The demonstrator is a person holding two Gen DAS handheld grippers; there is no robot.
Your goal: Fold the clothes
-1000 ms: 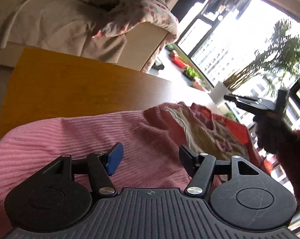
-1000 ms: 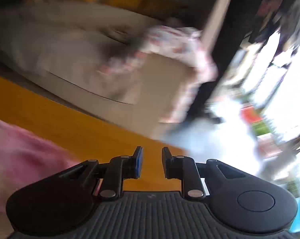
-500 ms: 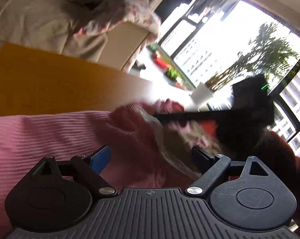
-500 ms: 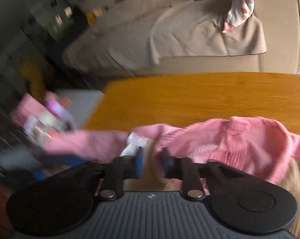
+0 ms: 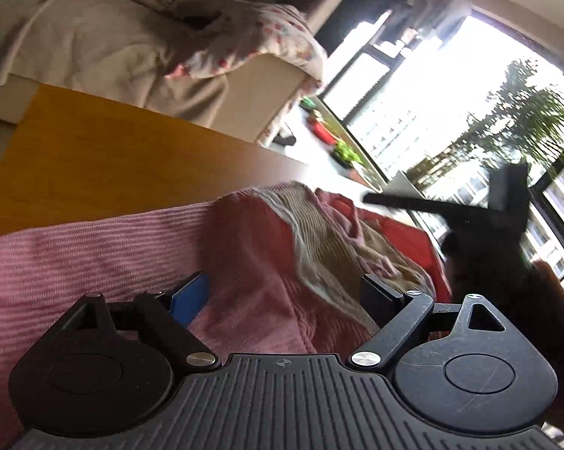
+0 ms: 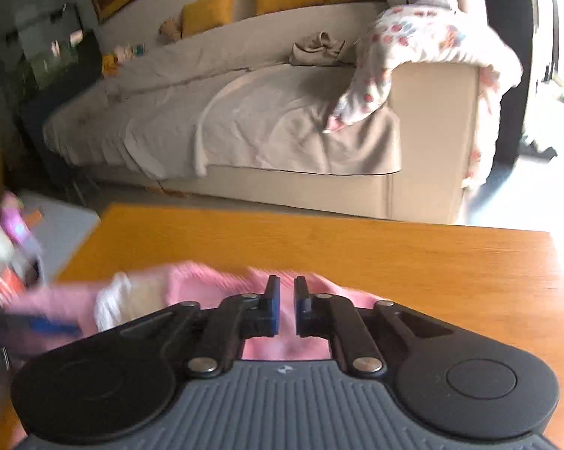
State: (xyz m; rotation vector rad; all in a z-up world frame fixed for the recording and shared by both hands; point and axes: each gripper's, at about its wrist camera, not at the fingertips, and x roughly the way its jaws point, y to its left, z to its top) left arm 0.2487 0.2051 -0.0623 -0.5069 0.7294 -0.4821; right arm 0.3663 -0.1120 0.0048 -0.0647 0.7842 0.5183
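Sofa (image 6: 282, 120) with a beige cover and a floral blanket (image 6: 413, 48) lies well beyond both sets of jaws. A second ago the right view pointed off to the side of it, blurred; now it faces it squarely.

Wooden tabletop (image 6: 394, 262) runs ahead of the jaws in both views.

Pink ribbed garment (image 5: 94, 255) is heaped on the tabletop, under and between the left jaws. Its cream lining shows toward the left gripper's right finger, more laid open than a second ago. In the right view the pink cloth sits under and just ahead of the jaws.

Left gripper (image 5: 282, 292): jaws wide apart, wider than a second ago, holding nothing, cloth below them.

Right gripper (image 6: 286, 300): jaws nearly closed with a narrow gap; whether cloth is pinched, cannot tell. It has swung down over the garment.
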